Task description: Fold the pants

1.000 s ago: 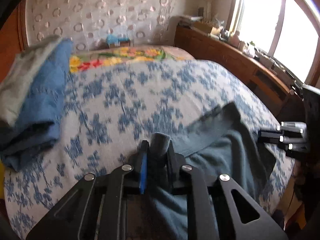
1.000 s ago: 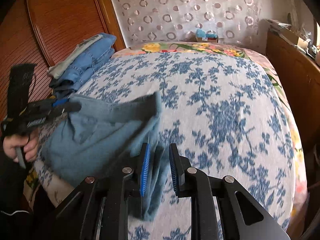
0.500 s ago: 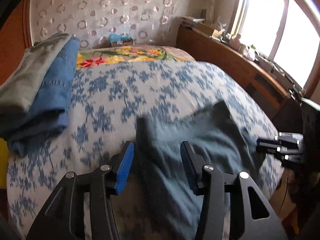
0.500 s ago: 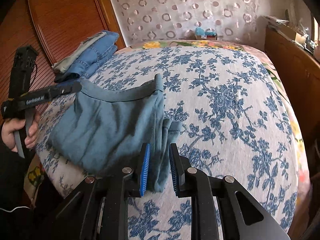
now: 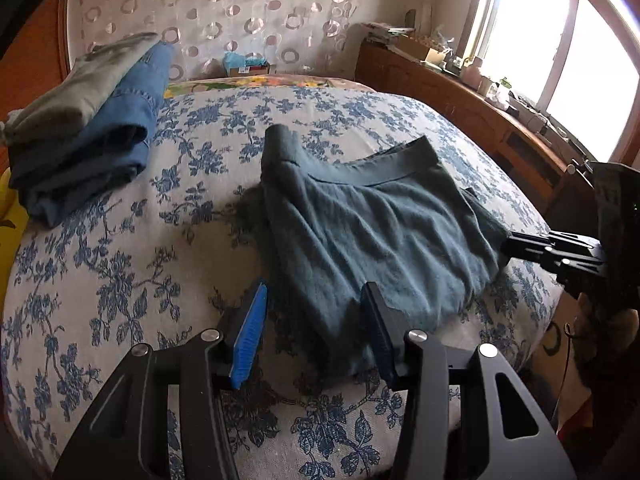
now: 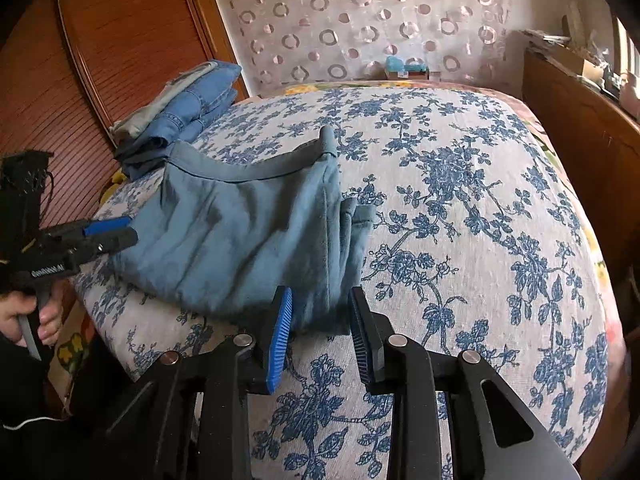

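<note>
The blue-grey soft cloth pants (image 5: 360,232) lie folded on the bed cover with the blue flower pattern (image 5: 120,280), at the near edge of the bed. Their waistband is on the far side and stands up a little at its left corner, and the cloth is wrinkled.

The left gripper (image 5: 314,292) points down at the near left part of the pants. Its jaws have just been opening and now they stand well apart. The near edge of the cloth lies between the blue pads (image 5: 250,340), but the pads do not press on it, so this gripper holds nothing.

The right gripper (image 6: 320,296) is at the near right corner of the pants. Its jaws also stand apart, a little less wide. The corner of the cloth lies on the bed between them, a bit blurred, and it looks loose, not pinched.

In the right wrist view a hand (image 6: 40,316) holds the handle of the left gripper at the left edge of the bed.

A stack of folded clothes, blue denim with a grey piece on top (image 5: 92,132), lies on the far left of the bed, well apart from the pants. A bright window (image 5: 560,60) is on the far right, above a long brown wooden cabinet (image 5: 460,108).
</note>
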`<state>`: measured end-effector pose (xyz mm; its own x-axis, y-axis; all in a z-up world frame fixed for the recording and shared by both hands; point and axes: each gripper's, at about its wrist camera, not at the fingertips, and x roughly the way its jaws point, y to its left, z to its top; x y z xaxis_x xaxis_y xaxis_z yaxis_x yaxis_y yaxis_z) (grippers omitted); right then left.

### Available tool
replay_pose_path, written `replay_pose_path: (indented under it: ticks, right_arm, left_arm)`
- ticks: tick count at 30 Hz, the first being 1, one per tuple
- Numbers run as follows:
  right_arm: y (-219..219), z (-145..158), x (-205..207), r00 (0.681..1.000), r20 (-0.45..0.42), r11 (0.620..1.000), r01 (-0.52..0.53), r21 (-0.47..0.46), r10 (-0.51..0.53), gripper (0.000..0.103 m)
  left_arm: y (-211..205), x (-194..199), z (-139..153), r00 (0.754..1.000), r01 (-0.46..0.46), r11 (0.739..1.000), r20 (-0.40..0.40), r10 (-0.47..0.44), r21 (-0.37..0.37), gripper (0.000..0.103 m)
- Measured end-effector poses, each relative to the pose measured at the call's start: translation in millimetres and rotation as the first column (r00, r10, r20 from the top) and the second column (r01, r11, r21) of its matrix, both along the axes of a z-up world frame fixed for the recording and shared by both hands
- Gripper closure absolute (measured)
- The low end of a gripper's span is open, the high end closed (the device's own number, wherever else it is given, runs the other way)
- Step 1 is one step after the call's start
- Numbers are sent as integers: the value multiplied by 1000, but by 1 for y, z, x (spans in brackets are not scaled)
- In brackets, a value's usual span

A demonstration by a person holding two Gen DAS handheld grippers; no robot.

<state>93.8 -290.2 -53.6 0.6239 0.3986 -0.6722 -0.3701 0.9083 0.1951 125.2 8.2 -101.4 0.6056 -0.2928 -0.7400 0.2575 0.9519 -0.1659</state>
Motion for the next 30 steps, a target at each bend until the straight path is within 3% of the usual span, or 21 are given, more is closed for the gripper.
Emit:
replay_pose_path:
  ticks: [3, 6, 15, 21, 24, 30]
  right_arm:
    - [-3, 3, -6, 1000, 30, 1000, 10, 12, -11, 97]
    - [-12, 11, -19, 996, 74, 999, 38, 13, -39, 100]
    - [-16, 7, -27, 998, 44, 999, 49, 24, -50, 100]
    - [-16, 13, -13, 998, 29, 998, 62, 25, -62, 71]
    - [-14, 10, 1, 998, 6, 998, 63, 19, -63, 62]
    - [-1, 6, 33, 998, -30, 998, 57, 2, -57, 59]
  left_arm:
    - [-1, 0, -2, 1000, -3, 1000, 3, 3, 10, 53]
    - [-1, -2, -3, 1000, -5, 1000, 12, 5, 23, 53]
    - [1, -9, -4, 999, -27, 1000, 23, 27, 14, 53]
    - [-1, -7, 3, 999, -28, 999, 35, 27, 30, 53]
    - [0, 0, 6, 999, -36, 999, 35, 35, 23, 53]
    - [2, 18, 9, 997, -71, 997, 43, 71, 15, 53]
